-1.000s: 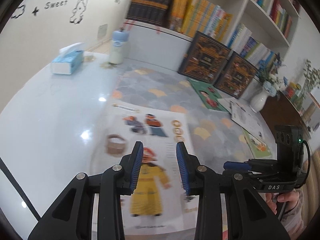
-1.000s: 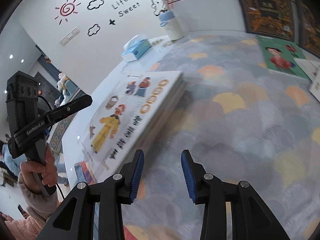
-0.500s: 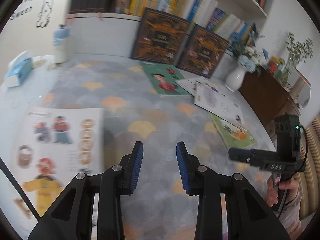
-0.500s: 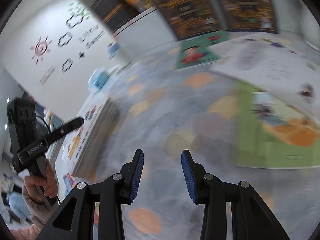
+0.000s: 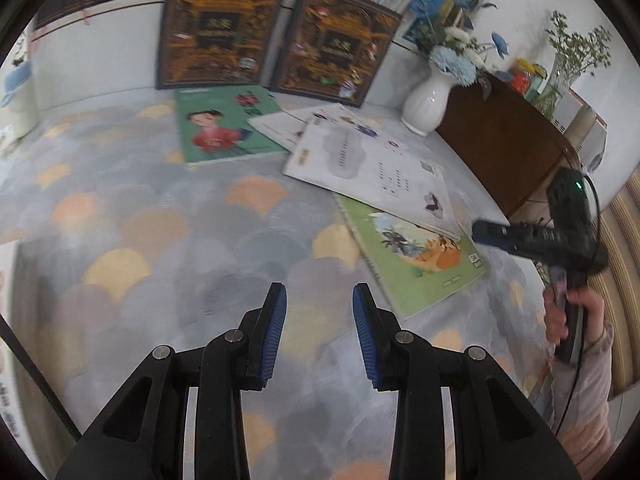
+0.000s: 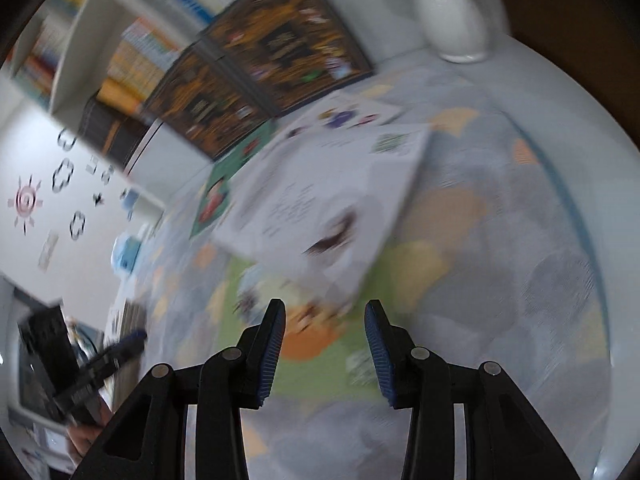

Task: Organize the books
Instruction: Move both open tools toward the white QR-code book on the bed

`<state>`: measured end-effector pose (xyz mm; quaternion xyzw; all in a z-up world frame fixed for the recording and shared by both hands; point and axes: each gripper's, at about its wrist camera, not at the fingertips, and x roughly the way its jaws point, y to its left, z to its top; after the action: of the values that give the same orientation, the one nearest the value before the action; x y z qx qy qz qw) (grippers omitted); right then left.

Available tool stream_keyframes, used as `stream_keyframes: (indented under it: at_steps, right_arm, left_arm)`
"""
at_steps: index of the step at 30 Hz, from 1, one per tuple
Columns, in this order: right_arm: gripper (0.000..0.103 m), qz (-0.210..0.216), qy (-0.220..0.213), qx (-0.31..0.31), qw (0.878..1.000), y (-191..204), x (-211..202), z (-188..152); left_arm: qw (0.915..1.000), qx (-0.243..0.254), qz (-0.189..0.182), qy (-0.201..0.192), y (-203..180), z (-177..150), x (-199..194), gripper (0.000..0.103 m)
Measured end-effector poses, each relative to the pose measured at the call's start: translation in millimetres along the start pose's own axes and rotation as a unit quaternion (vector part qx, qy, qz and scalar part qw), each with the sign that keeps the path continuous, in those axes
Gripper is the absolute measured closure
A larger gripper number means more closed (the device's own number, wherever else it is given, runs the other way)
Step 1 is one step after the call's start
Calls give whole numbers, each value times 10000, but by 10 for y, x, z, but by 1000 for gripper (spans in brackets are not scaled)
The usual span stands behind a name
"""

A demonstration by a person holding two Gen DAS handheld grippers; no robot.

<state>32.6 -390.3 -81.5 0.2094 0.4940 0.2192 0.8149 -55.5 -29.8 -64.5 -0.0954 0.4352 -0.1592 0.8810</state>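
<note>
Nearest in the left wrist view, the left gripper [image 5: 319,330] hangs over bare mat [image 5: 168,248] with its jaws a modest gap apart and nothing between them. In the right wrist view the right gripper [image 6: 325,340] is also empty; its jaws are opening, with only the picture of the green book [image 6: 304,344] showing through the gap from below.

That green book [image 5: 416,256] lies flat on the mat, closest of the loose ones. It looks thin and soft-covered, so likely light and floppy; lying flush with the cloth, it offers no edge to pinch from above. My guess is that the free corner nearest the grippers is the place to start, sliding one pad under and pinching near the spine side so the pages do not fan open. Its glossy cover may slip.

The white book [image 5: 372,164] rests on top of its far end, overlapping it, so pulling the green one out would drag the white one along; taking the white one first seems safer. The right view is badly blurred, so how much overlap there is I cannot judge well.

Farther off lies a second white book [image 5: 292,124], touching the red-girl book [image 5: 224,124]. Behind them two dark books [image 5: 216,28] lean upright against the shelf, beside a vase [image 5: 424,100] that a careless swing could tip.
</note>
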Motion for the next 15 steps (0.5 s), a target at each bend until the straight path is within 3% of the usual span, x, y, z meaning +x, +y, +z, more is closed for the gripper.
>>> stream_keyframes:
  at_steps: [4,7,9,10,14,15]
  right_arm:
    - [61,98,-30,530,9985,-341,115,292]
    - [55,251,-143,767,9966,-549,220,519]
    - [38,666,-206,941,9931,-623,294,638]
    - [34,907,-248,1006,9905,-656,325,695]
    - [34,1004,-365,686,9919,-578,445,823]
    - [39,955,-433,504,9932,-543,480,846]
  left_arm:
    - [9997,-78,-200,92,-36,-48,198,71]
    - [9999,-51,-95,125,-20,-76,291,71]
    - [9999,-74,-35,131,50,-87,309,71]
    - [9998,-122,-32,134,90,-85,319,71]
    - [9991,-376,-8,190,300,-94,358,71]
    - [9989,-420,-75,183,340,-99,351,71]
